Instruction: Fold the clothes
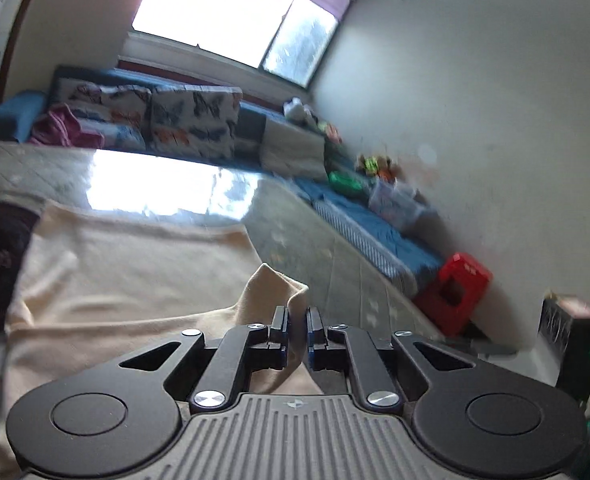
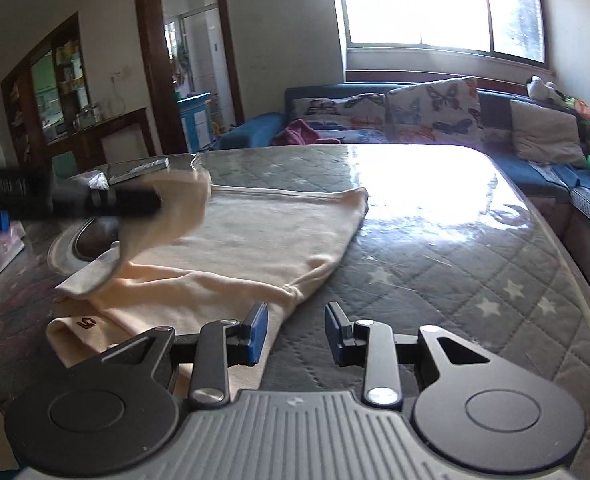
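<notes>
A cream garment (image 2: 255,240) lies spread on the glass-topped table (image 2: 455,260), which has a grey quilted star cover. In the left wrist view my left gripper (image 1: 297,316) is shut on a raised fold of the cream garment (image 1: 135,280), and the cloth pokes up between the pads. The right wrist view shows that left gripper (image 2: 151,202) blurred at the left, lifting a flap of the cloth above the table. My right gripper (image 2: 295,320) stands open over the garment's near right corner. Nothing sits between its blue pads; the cloth's edge passes under the left finger.
A blue sofa with butterfly cushions (image 2: 435,116) runs along the window wall behind the table. A dark round object on a tray (image 2: 95,240) sits at the table's left. A red stool (image 1: 455,292) stands on the floor by the wall. A doorway (image 2: 191,60) opens at the back left.
</notes>
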The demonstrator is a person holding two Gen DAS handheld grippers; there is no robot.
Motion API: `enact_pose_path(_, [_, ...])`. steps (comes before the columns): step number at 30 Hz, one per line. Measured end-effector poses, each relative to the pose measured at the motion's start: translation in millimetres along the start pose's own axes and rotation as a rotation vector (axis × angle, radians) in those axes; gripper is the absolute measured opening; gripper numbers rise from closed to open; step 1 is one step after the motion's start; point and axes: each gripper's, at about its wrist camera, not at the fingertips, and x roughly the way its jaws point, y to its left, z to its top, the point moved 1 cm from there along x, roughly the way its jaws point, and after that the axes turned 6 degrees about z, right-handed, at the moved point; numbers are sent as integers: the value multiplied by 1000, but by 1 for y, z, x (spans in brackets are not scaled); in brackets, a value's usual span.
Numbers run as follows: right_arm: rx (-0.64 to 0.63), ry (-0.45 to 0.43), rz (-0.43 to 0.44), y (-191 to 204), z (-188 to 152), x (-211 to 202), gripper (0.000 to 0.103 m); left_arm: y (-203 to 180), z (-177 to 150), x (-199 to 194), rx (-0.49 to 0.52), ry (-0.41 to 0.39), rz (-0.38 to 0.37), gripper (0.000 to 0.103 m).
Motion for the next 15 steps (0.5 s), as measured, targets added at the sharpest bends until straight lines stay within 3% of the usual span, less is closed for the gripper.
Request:
enact_pose_path(6, [7, -6, 3, 2, 2, 1, 31, 3, -24, 0, 50, 94, -32, 20])
enact_pose_path(11, [-31, -3, 43, 15, 8, 12, 31, 32, -16, -23, 65, 54, 66, 25])
enact_pose_path(15, [-88, 9, 86, 35, 18, 28, 31, 79, -7, -29, -14, 44, 197, 25])
